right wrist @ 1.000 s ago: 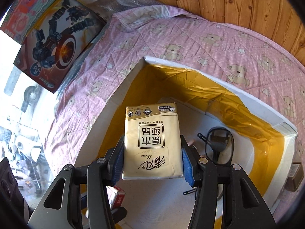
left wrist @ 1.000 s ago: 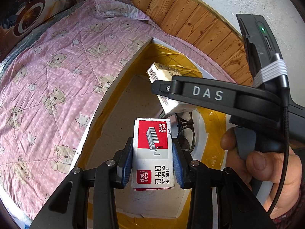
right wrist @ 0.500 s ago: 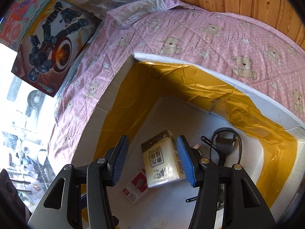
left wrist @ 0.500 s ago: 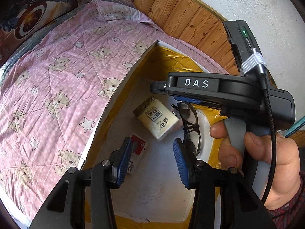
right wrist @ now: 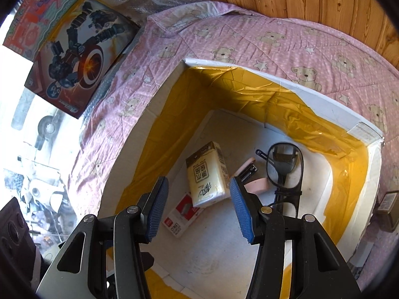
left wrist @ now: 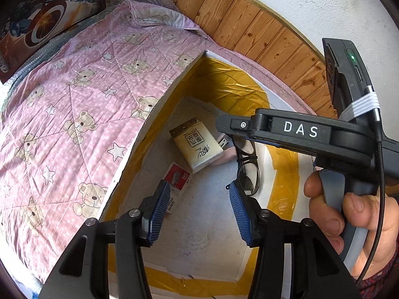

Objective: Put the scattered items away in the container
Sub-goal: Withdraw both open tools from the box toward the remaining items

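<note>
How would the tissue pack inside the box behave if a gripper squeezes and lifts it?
The tissue pack looks soft and plastic-wrapped, so it would probably give under the pads and feel light. Its glossy wrap may be slightly slippery. It leans on the staples box, so it may shift when touched.

The left gripper (left wrist: 198,206) is hanging with jaws apart over the taped white box (left wrist: 159,107), where a tissue pack (left wrist: 195,144) is lying by a staples box (left wrist: 178,178) and glasses (left wrist: 247,172), while a hand (left wrist: 349,219) is gripping the right gripper (left wrist: 224,122).
</note>
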### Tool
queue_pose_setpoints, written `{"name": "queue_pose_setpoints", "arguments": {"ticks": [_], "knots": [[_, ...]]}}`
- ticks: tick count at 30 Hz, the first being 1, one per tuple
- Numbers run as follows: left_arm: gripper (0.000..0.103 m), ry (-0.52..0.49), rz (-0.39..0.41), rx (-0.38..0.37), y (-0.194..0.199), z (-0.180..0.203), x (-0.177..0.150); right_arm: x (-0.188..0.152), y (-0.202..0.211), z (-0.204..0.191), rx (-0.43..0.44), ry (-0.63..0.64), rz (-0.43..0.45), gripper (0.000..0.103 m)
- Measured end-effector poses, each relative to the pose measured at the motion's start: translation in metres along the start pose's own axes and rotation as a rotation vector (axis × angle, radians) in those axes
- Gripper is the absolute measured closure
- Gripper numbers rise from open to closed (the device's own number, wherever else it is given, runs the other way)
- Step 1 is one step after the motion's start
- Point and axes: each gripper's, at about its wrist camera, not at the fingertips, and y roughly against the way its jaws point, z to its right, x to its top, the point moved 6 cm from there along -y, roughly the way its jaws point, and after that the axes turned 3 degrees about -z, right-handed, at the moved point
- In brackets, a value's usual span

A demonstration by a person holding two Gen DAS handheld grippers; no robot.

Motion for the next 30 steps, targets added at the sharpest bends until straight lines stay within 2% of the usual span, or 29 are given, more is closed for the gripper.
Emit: {"name": "queue_pose_setpoints", "arguments": {"ticks": [22,30], "knots": [[0.052,-0.072,0.076,0.008,0.069,0.037,-0.043,-0.071,0.073,-0.051,-0.139,0.151,0.142,0.048],[0.052,-0.092,0.094,0.019,0.089,0.045,-0.065,-0.1,0.093,-0.058,-0.146,0.159,0.182,0.048]]}}
